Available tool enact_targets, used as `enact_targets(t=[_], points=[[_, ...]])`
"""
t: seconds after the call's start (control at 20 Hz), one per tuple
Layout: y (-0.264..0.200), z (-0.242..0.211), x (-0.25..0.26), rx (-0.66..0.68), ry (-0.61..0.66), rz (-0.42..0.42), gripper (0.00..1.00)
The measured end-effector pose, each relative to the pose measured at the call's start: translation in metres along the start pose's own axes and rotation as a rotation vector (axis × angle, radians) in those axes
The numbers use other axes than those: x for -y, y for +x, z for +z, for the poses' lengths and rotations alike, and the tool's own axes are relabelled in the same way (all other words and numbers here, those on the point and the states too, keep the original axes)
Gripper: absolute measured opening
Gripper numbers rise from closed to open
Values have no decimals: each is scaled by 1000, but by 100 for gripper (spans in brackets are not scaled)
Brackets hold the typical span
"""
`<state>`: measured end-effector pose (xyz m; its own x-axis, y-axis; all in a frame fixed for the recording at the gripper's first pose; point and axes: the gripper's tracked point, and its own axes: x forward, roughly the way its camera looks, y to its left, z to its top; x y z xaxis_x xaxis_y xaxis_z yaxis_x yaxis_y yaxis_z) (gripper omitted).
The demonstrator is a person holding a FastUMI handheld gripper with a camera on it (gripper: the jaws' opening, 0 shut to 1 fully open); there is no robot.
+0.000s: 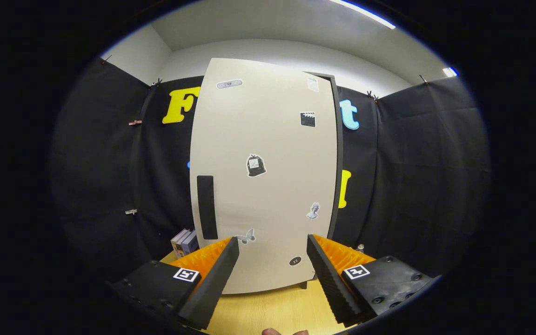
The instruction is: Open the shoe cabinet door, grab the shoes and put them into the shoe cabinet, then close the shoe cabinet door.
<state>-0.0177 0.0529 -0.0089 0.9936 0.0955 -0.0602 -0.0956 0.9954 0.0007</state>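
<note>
The gripper (272, 244) is spread wide with nothing between its fingers (217, 274) — it grasps nothing. Straight ahead and beyond the fingertips stands the cabinet (335, 153), a tall pale unit on the wooden table (272, 309). Its door (263, 186) faces the gripper and looks shut, though the dark edge down its right side may be a slight gap; the curved view makes this hard to judge. A dark vertical handle (206, 207) sits low near the door's left edge — just above the left fingertip. Several small stickers (255, 165) dot the door. Left of the cabinet, behind the left finger, a few books (184, 242) stand upright on the table.
</note>
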Motion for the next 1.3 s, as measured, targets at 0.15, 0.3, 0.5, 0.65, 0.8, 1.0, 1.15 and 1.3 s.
enact_targets(t=[0.15,0.3,0.5,0.65,0.8,1.0,1.15,1.3], points=[[-1,4,5,13,-2,-10,96],[-3,5,7,16,-5,-13,96],[-3,3,10,15,-10,-13,97],[-3,2,11,12,-5,-12,97],[0,-1,10,4,-2,-8,97],[2,-1,11,6,-17,0,96],[3,0,11,11,-15,4,96],[5,-2,11,7,-13,8,97]])
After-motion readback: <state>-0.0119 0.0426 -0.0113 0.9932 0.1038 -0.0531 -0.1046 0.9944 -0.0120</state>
